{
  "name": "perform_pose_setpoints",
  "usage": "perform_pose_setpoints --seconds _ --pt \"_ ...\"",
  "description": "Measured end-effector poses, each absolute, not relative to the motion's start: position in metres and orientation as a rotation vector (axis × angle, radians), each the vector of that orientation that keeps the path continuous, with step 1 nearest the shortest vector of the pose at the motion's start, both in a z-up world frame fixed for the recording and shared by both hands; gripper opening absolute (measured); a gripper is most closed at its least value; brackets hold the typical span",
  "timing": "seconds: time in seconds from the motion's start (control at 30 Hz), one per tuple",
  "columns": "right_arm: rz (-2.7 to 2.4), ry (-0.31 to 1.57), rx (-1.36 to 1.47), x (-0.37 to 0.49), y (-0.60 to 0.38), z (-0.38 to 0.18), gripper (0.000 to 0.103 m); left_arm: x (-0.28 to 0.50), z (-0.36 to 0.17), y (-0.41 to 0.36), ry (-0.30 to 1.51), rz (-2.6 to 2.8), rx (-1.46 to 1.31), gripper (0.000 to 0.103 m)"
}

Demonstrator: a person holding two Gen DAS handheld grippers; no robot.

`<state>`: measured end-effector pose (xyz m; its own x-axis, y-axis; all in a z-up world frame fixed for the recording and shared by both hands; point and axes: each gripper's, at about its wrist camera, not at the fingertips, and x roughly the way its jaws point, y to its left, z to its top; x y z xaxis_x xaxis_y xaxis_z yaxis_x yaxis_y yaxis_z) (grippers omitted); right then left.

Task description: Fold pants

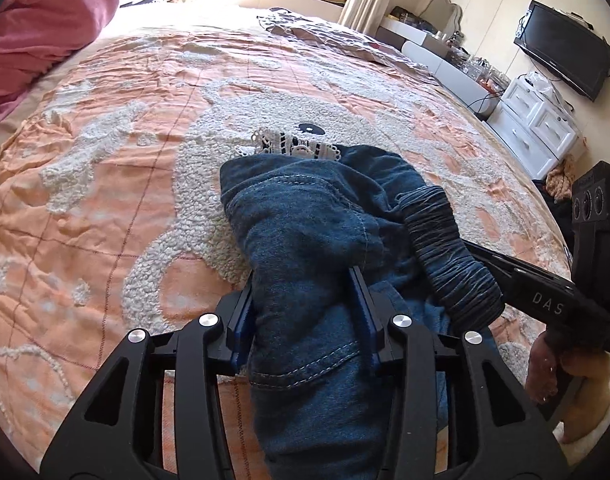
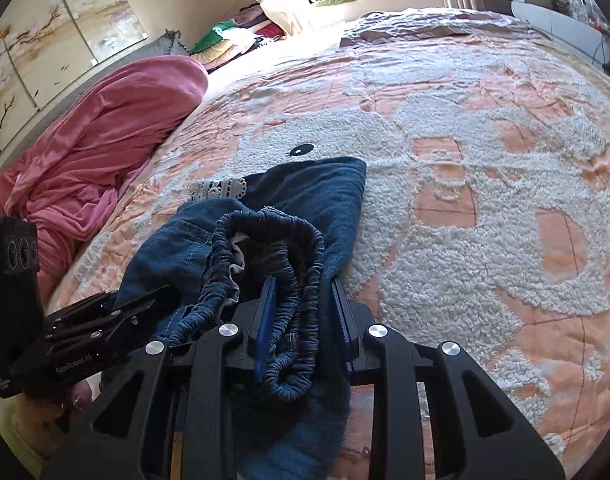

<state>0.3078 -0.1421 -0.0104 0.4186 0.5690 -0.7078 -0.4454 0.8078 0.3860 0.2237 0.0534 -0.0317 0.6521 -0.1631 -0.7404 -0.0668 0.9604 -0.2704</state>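
Note:
Blue denim pants [image 1: 305, 216] lie bunched in the middle of the bed, with a white lace trim [image 1: 293, 144] showing at their far end. A thick fold of denim fills the gap of my left gripper [image 1: 303, 304], touching both blue pads; this gripper is shut on it. My right gripper [image 2: 303, 304] is shut on the gathered elastic waistband [image 2: 281, 248], which loops up ahead of its fingers. In the left wrist view the right gripper [image 1: 501, 280] comes in from the right, on the waistband [image 1: 445, 248]. The left gripper [image 2: 137, 304] appears at the right wrist view's left edge.
The orange bedspread [image 1: 145, 120] with white fleecy patterns covers the bed. A pink blanket [image 2: 105, 128] is heaped along the left side. A grey quilt [image 1: 325, 32] lies at the far end. White drawers [image 1: 541, 124] and a television [image 1: 565, 48] stand to the right.

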Motion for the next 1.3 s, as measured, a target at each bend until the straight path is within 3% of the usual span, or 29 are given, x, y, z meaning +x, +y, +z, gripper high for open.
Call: perform_pose_setpoints --seconds 0.2,0.33,0.47,0.53,0.97,1.03,1.3 --pt "0.598 0.973 0.134 0.308 -0.144 -0.022 0.032 0.222 -0.033 0.054 0.868 -0.027 -0.262 0.044" --pt "0.573 0.985 0.157 0.310 -0.150 -0.027 0.043 0.221 -0.034 0.055 0.868 -0.022 -0.260 0.046" --pt "0.566 0.966 0.148 0.306 -0.151 -0.024 0.048 0.221 -0.033 0.055 0.863 -0.022 -0.263 0.048" --pt "0.551 0.947 0.143 0.303 -0.154 -0.021 0.056 0.219 -0.031 0.056 0.857 -0.024 -0.266 0.051" --pt "0.537 0.870 0.108 0.286 -0.163 0.000 0.070 0.197 -0.011 0.054 0.808 -0.046 -0.264 0.068" --pt "0.535 0.858 0.098 0.284 -0.164 0.002 0.079 0.193 -0.008 0.055 0.800 -0.040 -0.260 0.071" --pt "0.538 0.825 0.069 0.277 -0.162 0.010 0.088 0.187 -0.001 0.055 0.781 -0.025 -0.254 0.082"
